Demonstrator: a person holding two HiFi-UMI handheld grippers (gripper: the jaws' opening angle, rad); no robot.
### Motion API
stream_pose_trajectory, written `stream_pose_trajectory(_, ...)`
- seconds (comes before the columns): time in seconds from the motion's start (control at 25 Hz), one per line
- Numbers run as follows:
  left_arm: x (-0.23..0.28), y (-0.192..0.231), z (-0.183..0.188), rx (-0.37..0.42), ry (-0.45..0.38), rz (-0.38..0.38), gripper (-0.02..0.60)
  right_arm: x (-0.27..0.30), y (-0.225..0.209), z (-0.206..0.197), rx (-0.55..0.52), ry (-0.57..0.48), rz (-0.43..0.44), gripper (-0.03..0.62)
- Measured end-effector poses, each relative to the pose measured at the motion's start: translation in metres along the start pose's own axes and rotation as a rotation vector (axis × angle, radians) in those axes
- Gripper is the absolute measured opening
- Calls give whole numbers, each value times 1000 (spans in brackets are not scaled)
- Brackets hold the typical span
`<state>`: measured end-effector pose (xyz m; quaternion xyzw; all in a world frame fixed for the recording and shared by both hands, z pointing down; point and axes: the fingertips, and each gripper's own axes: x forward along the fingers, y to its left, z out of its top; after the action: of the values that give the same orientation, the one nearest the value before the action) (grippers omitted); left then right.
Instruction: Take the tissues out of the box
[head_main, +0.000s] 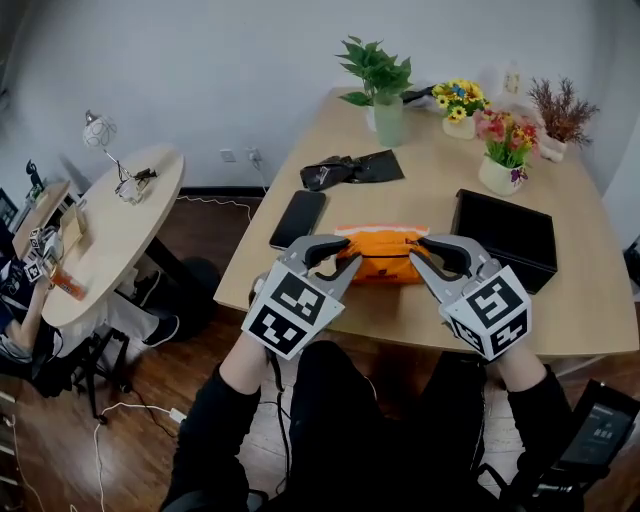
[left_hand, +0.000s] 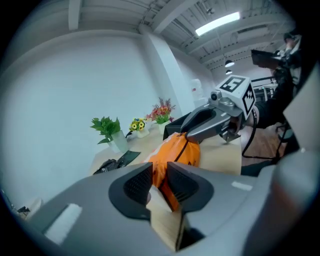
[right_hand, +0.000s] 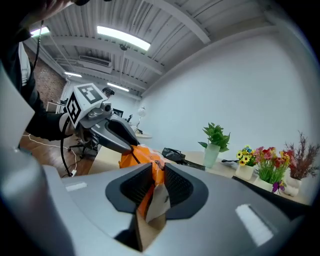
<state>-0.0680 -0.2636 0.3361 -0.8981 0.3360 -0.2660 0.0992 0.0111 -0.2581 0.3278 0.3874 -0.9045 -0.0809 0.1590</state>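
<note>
Item: orange tissue pack (head_main: 381, 264), lying flat on the wooden worktop (head_main: 590, 295) close to its near edge, midway between the two claws. Left claw (head_main: 349, 258): jaws drawn in to a narrow gap, pinching the left end of the pack; orange wrapper shows between the ribbed pads. Right claw (head_main: 416, 250): jaws likewise nearly together, clamped on the right end, with orange wrapper and a pale flap between the pads. No tissue can be seen drawn out of the pack. Also on the worktop: a dark phone (head_main: 298, 218) just left of and beyond the pack; a black tray (head_main: 505, 238) to its right; a crumpled black bag (head_main: 350, 170) farther back; a green plant in a pale vase (head_main: 385, 95); a pot of yellow flowers (head_main: 460, 105); a pot of pink and red flowers (head_main: 505, 150); and a dried brown sprig (head_main: 562, 115) at the far right. A round table (head_main: 110, 235) stands well apart at the left.
</note>
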Motion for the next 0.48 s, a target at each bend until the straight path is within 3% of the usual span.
stream_pose_trajectory(0.12, -9, 6, 2, -96, -134, 42, 106, -7, -3, 7, 66, -86, -7, 116)
stream_pose_trajectory(0.16, -19, 12, 7, -150, -209, 84, 113, -12, -4, 13, 113, -139, -5, 153)
stream_pose_trajectory(0.24, -49, 28, 18, -262, -386, 203, 110, -29, -11, 29, 229, -264, -10, 163)
stream_pose_trajectory(0.36, -87, 36, 26, -388, -570, 324, 96, -58, -21, 45, 307, -419, -70, 113)
stream_pose_trajectory(0.48, -98, 17, 21, -444, -620, 355, 82, -76, -16, 46, 297, -479, -125, 56)
